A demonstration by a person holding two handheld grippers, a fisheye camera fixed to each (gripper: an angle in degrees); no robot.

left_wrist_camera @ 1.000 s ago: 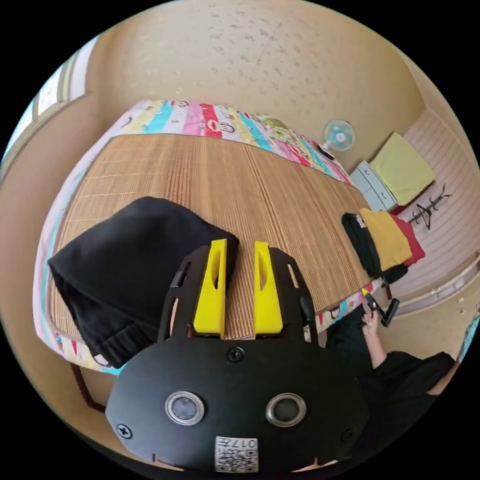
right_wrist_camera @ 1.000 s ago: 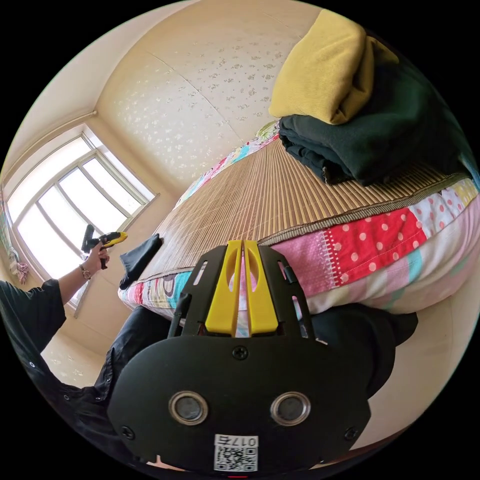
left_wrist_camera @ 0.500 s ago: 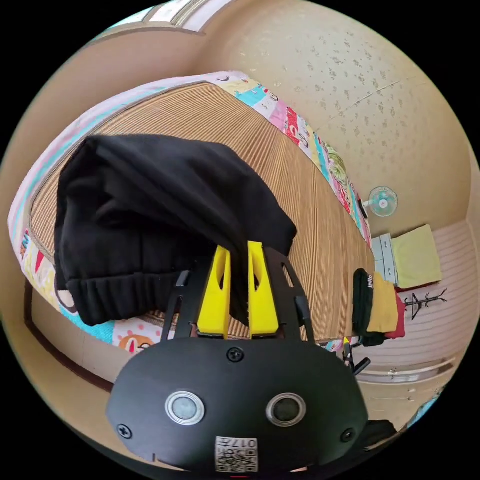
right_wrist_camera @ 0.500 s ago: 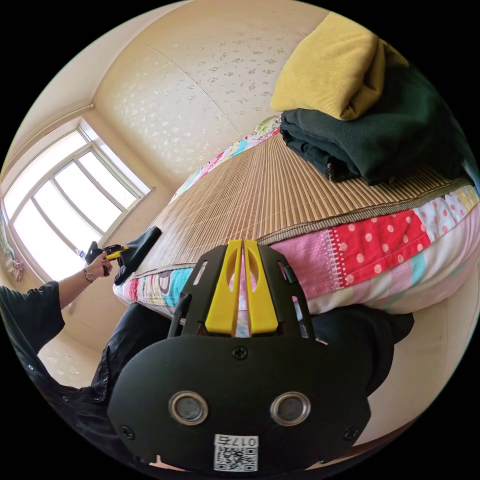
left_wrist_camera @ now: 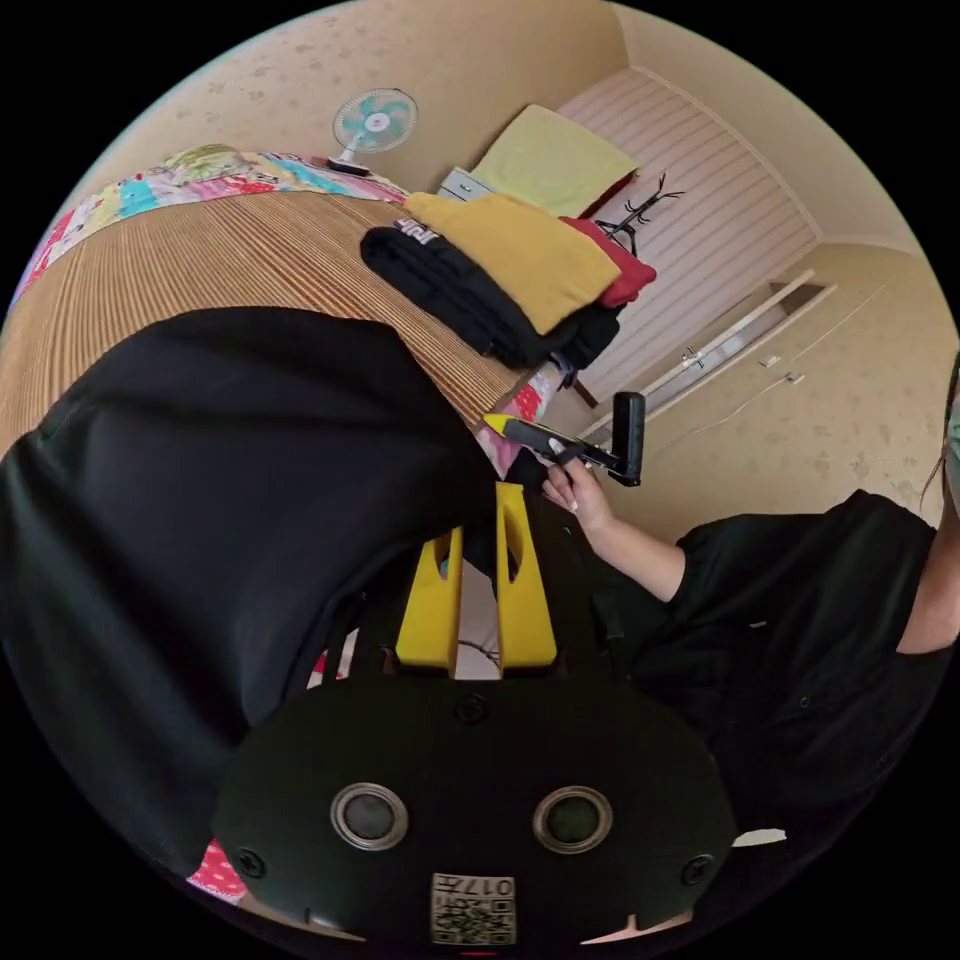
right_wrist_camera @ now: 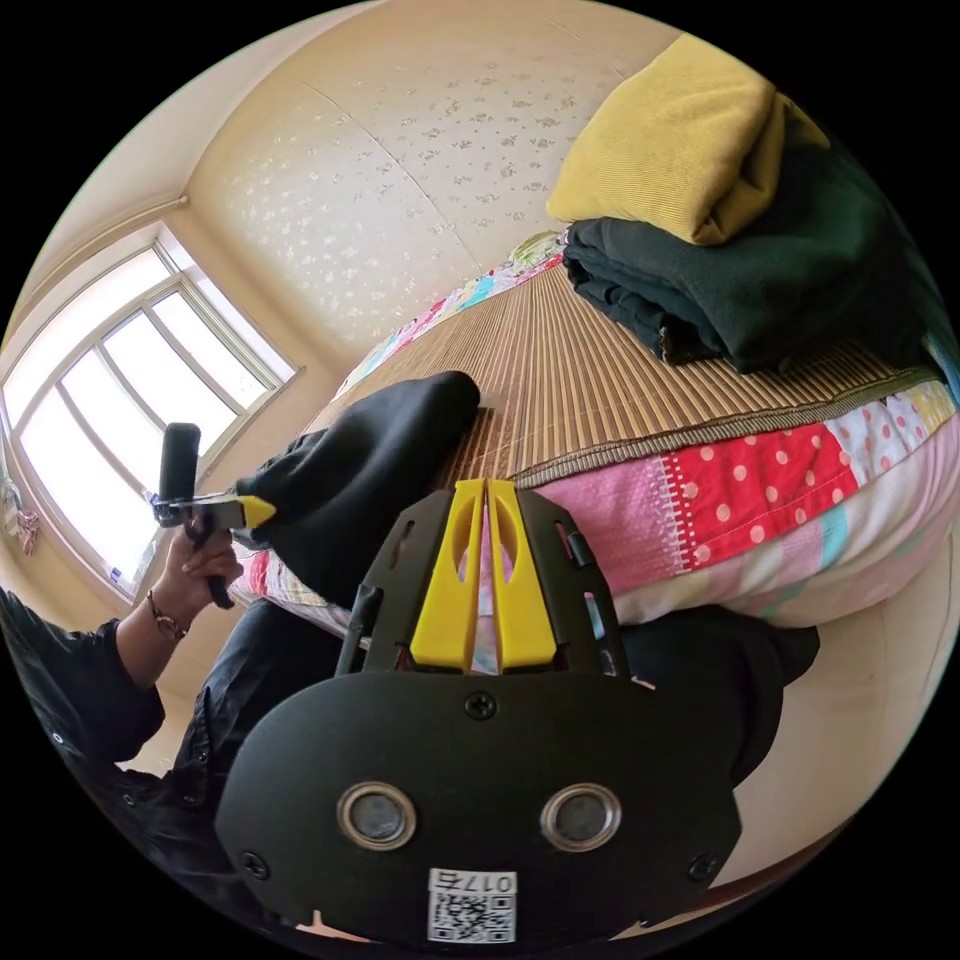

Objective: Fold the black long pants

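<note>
Pants (left_wrist_camera: 220, 500) now lifted toward stack (left_wrist_camera: 500, 270), left claw (left_wrist_camera: 478, 520) clamped; right claw (right_wrist_camera: 485, 500) together.

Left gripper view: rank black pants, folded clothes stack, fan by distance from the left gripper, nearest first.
1. black pants: bunched at the left gripper, cloth between its jaws, at the near edge of the mat.
2. folded clothes stack: farther along the mat, yellow piece on top of a black one.
3. fan: beyond the bed, by the far wall.
</note>
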